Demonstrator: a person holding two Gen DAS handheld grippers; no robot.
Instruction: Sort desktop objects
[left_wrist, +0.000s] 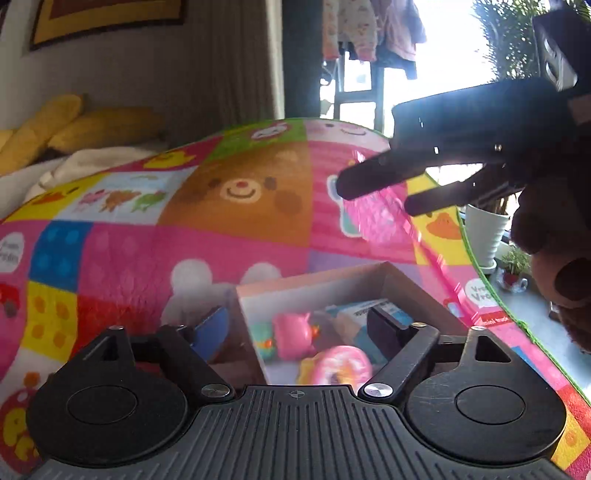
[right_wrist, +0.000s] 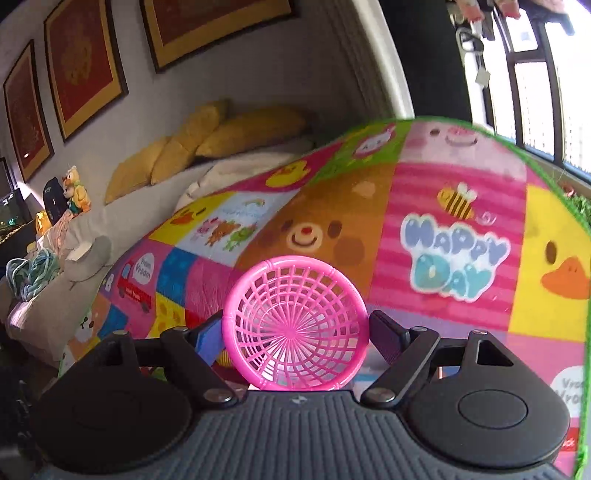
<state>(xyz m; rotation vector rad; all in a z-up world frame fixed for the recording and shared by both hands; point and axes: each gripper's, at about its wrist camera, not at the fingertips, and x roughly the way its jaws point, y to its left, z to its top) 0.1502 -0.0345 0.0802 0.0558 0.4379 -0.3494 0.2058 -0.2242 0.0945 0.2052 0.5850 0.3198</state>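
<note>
Pink basket (right_wrist: 295, 325) between right claw (right_wrist: 295, 334) pads, tilted up

Black left gripper (left_wrist: 295, 332) and right gripper (right_wrist: 295, 332): ribbed grey housings, silver screws.

A home living room: cartoon play mat (right_wrist: 332, 229), yellow sofa cushions (right_wrist: 207, 140), framed wall pictures (right_wrist: 81, 62).

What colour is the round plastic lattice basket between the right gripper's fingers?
Bright pink; the round plastic lattice basket shows best in the right wrist view.
</note>
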